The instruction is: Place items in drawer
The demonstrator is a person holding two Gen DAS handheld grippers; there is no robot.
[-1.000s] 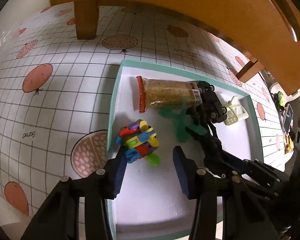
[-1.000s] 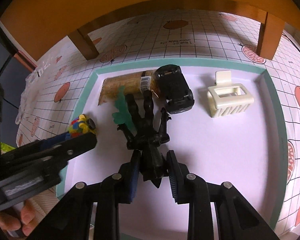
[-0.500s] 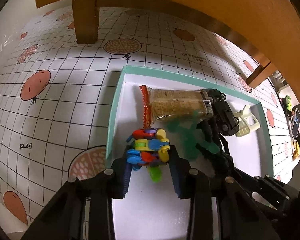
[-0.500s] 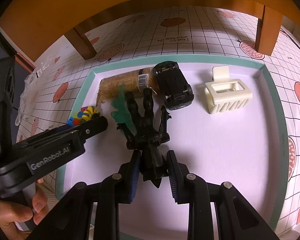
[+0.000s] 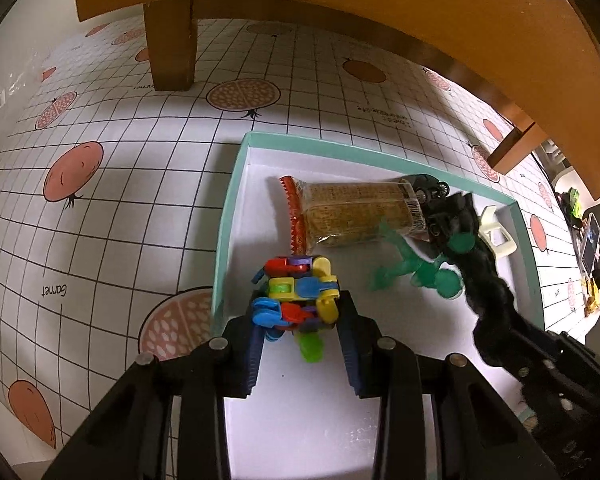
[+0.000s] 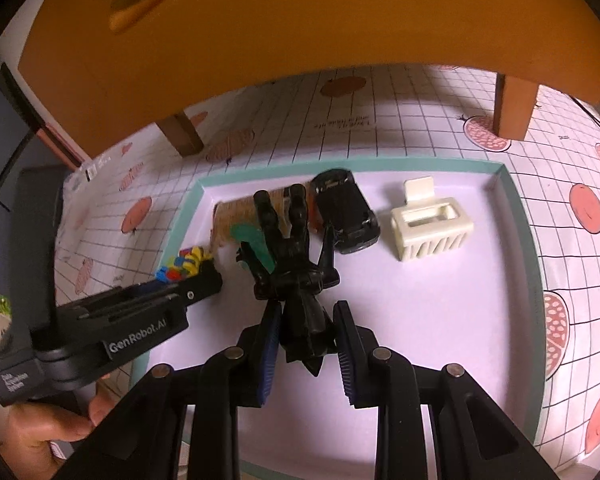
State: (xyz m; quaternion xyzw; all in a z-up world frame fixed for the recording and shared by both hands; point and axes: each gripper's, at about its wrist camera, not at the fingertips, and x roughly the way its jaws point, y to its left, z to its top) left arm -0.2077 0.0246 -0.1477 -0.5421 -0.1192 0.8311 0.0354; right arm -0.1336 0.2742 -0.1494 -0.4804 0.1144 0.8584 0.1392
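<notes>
My left gripper (image 5: 300, 336) is shut on a multicoloured plastic block toy (image 5: 296, 292), held over the left part of a teal-rimmed white tray (image 5: 228, 216). My right gripper (image 6: 306, 344) is shut on a black toy hand (image 6: 296, 264), lifted above the tray (image 6: 512, 208). In the tray lie a wrapped cracker pack (image 5: 356, 212), a green suction toy (image 5: 416, 268), a black toy car (image 6: 346, 210) and a cream plastic clip holder (image 6: 432, 228). The left gripper (image 6: 204, 276) and its block toy (image 6: 184, 266) show at the left of the right wrist view.
An orange wooden drawer unit (image 6: 260, 28) with legs (image 5: 170, 44) overhangs the far side. The tablecloth (image 5: 100, 128) has a grid and fruit print. A person's hand (image 6: 60, 428) holds the left gripper's handle. Small objects lie on the table edge (image 5: 584, 240) at the far right.
My left gripper closed on the block toy and lifted it. My right gripper rose with the black toy hand, tilting up toward the drawer unit.
</notes>
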